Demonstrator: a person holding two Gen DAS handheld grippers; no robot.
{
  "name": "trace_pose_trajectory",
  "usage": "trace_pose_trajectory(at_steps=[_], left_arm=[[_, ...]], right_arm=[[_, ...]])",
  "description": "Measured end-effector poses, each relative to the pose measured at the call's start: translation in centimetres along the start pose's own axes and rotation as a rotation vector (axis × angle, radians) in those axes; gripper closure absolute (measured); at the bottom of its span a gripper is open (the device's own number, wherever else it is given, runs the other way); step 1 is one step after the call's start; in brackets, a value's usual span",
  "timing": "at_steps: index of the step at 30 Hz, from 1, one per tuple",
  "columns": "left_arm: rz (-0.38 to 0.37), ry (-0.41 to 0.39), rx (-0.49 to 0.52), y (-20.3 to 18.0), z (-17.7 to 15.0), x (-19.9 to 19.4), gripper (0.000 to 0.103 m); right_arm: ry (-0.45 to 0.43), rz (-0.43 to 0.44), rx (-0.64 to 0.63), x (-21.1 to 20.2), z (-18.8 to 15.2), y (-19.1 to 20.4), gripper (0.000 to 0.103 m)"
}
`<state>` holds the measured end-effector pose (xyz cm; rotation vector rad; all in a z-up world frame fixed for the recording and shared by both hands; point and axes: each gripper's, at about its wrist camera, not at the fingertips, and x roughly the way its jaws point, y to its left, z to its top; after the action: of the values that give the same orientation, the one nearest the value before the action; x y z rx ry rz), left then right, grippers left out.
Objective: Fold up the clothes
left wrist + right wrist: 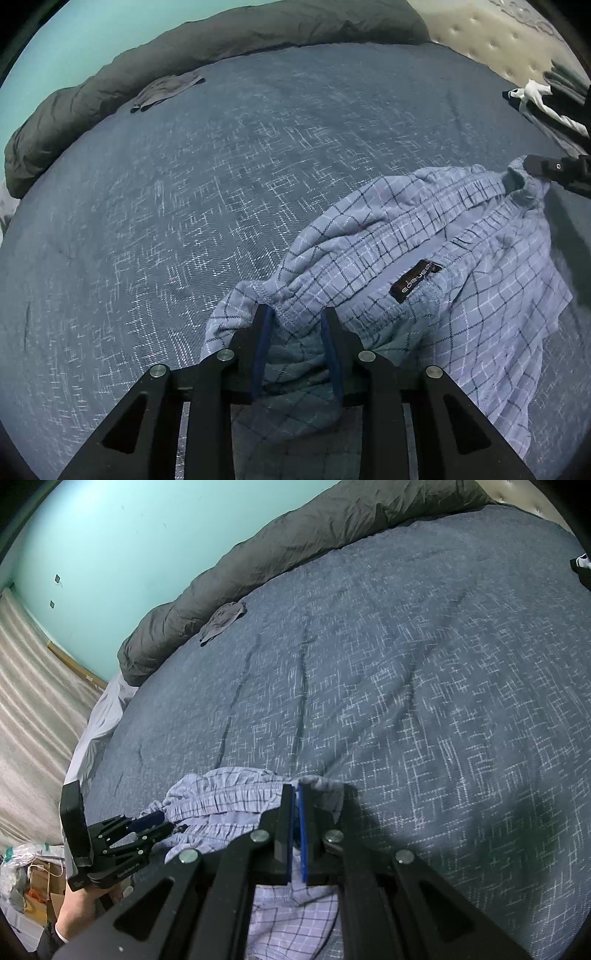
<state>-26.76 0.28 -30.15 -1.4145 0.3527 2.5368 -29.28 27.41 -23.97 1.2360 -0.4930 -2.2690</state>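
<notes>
Checked boxer shorts (424,258) lie bunched on the bed (221,203) at its near edge, waistband stretched between both tools. Right tool (296,794) is clenched on one waistband end, evidently anchoring it. Left tool (295,314) straddles the opposite end with jaws parted, pads not pressing the cloth. Judgement: the garment is being spread flat before folding.

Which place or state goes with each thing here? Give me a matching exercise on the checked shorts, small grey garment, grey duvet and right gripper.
Things:
1. checked shorts
2. small grey garment
3. grey duvet
4. right gripper

Places and states:
a. rolled up along the far edge
b. fingers shut on cloth
c. lying right beside the duvet
d. light blue, crumpled at the near side

Pairs: 1-d, 2-c, 3-a, 4-b
</notes>
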Motion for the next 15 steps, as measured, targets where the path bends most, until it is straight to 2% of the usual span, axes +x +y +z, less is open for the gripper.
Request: trace_pose_trajectory(at_steps=[2, 5, 11, 15], left_arm=[[0.007, -0.007, 0.004, 0.0, -0.1, -0.3, 0.078], [0.005, -0.022, -0.006, 0.4, -0.3, -1.2, 0.090], [-0.023, -0.066, -0.038, 1.0, 0.2, -2.5, 0.094], [-0.180, -0.155, -0.193, 3.4, 0.6, -4.8, 0.094]], right_arm=[[-0.001, 0.001, 0.000, 0.0, -0.1, 0.0, 0.101], [-0.003, 0.003, 0.003, -0.1, -0.1, -0.1, 0.101], [-0.007, 0.007, 0.010, -0.2, -0.1, -0.3, 0.101], [-0.020, 0.016, 0.014, -0.6, 0.0, -0.3, 0.101]])
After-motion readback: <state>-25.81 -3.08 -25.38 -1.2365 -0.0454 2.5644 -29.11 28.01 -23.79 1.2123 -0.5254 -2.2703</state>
